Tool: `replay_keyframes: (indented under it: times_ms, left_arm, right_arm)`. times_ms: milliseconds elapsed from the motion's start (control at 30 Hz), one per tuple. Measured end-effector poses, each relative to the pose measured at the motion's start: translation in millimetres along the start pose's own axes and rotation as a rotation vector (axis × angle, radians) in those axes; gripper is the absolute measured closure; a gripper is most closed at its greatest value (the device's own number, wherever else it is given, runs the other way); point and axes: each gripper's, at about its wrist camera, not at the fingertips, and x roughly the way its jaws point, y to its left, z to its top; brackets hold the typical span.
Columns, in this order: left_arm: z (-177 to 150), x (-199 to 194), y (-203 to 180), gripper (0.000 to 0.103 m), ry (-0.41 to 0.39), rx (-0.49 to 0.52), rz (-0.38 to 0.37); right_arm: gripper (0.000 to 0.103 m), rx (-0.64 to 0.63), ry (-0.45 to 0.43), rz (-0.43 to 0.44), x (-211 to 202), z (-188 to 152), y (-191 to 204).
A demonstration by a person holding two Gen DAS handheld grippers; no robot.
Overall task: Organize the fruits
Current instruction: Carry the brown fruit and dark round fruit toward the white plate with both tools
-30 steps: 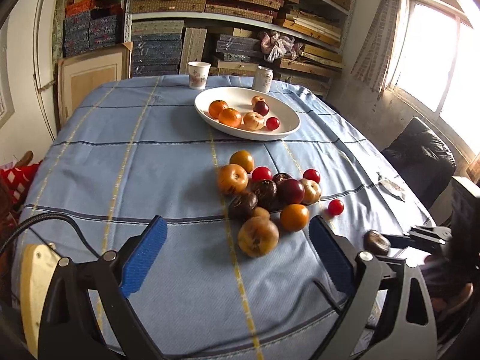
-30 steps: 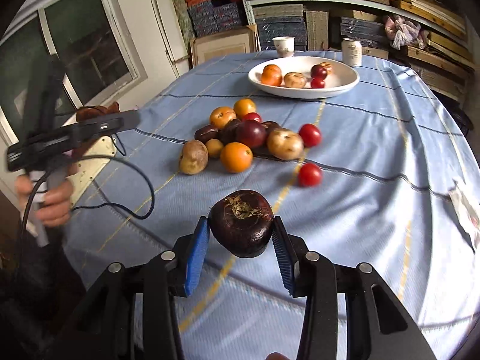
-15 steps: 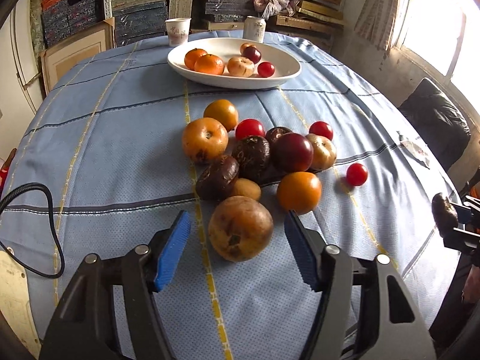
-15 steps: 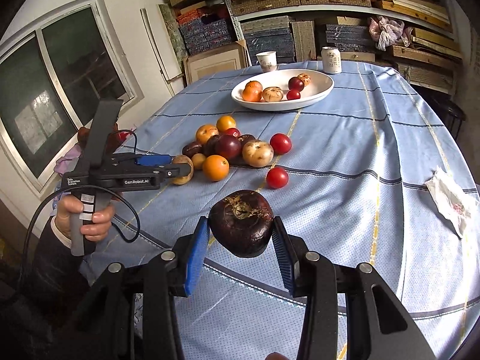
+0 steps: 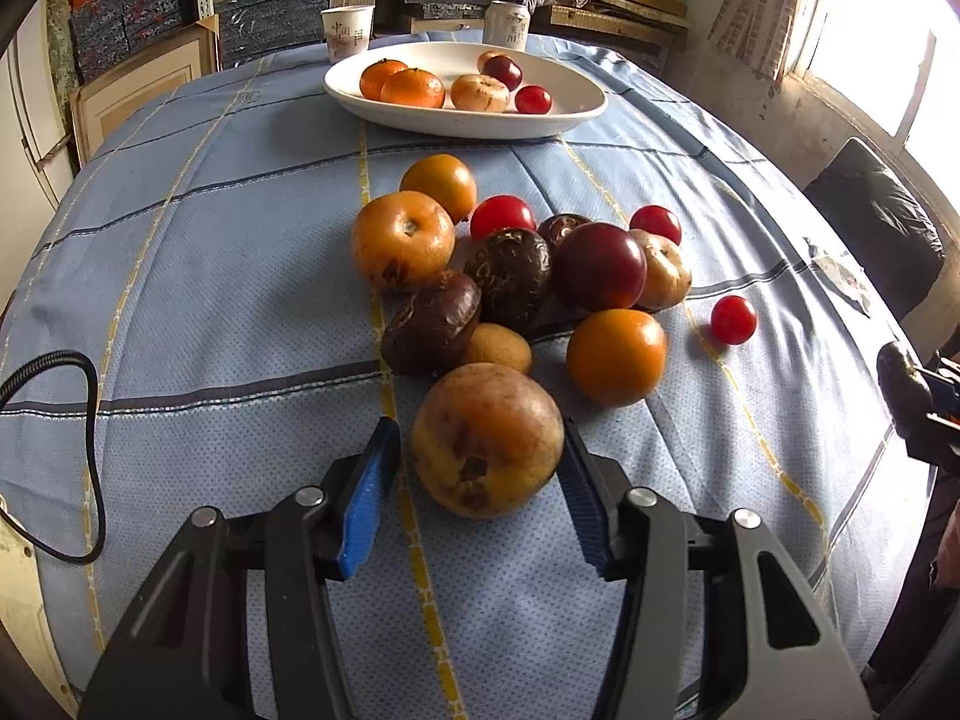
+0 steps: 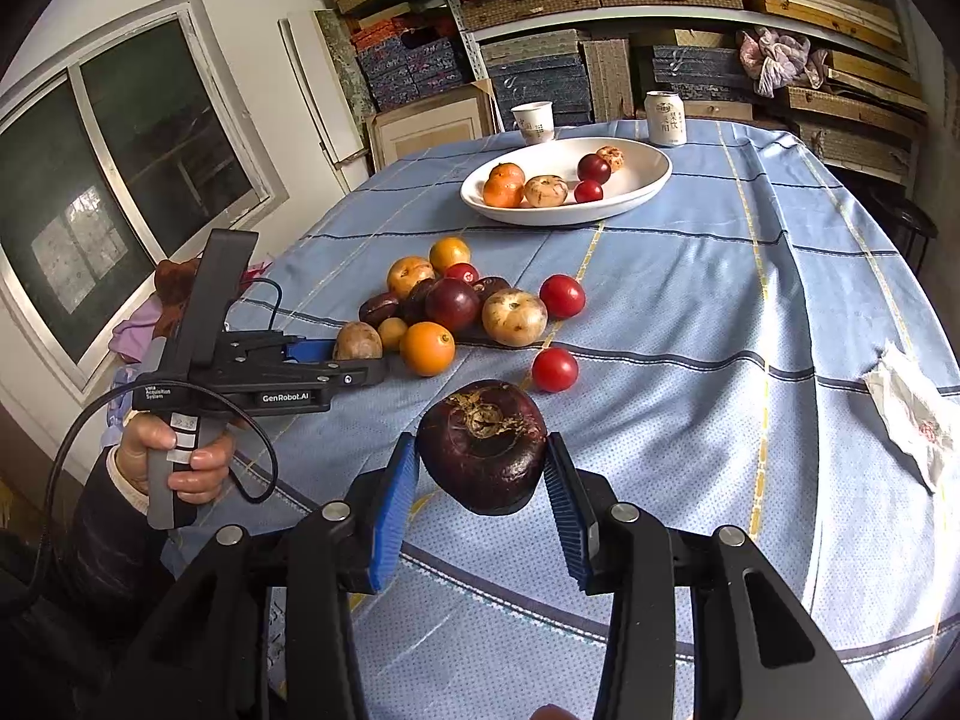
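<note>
A pile of loose fruit (image 5: 510, 276) lies mid-table on the blue cloth: oranges, red tomatoes and dark purple fruits. Its nearest piece, a large brownish-yellow fruit (image 5: 486, 438), sits between the jaws of my left gripper (image 5: 477, 432), which are closing. The right pad (image 5: 576, 480) touches the fruit and a small gap shows at the left pad. The right wrist view shows that same gripper (image 6: 354, 360) low at this fruit (image 6: 357, 341). My right gripper (image 6: 480, 444) is shut on a dark purple fruit (image 6: 483, 450), held above the cloth. A white plate (image 5: 576, 114) at the far side holds several fruits.
A paper cup (image 5: 347, 33) and a drink can (image 5: 507, 24) stand behind the plate. A crumpled wrapper (image 6: 912, 414) lies at the table's right edge. A black cable (image 5: 90, 420) trails over the left side. Shelves of boxes fill the back wall.
My left gripper has come down and forward to the brownish-yellow fruit, and its jaws have narrowed around it. The right gripper still holds the dark fruit and has barely moved.
</note>
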Motion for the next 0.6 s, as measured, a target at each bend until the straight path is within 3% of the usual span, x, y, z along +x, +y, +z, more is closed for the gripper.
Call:
replay_keyframes:
  times_ms: [100,367,500,600]
  left_arm:
    - [0.2,-0.4,-0.4,0.058,0.003,0.003,-0.019]
    - [9.3,-18.2,1.2,0.058,0.000,-0.004,-0.049]
    - [41.1,-39.2,7.4,0.059,-0.044,0.008,-0.099]
    - [77.3,-41.9,9.9,0.059,-0.077,0.023,-0.084]
  right_arm:
    - [0.060,-0.002,-0.002,0.002,1.4,4.8,-0.7]
    - [0.060,-0.041,-0.012,-0.004,12.1,38.7,-5.3]
    - [0.060,-0.065,-0.001,0.000,31.6,72.4,-12.4]
    - [0.060,-0.058,-0.022,0.002,51.1,101.1,-21.6]
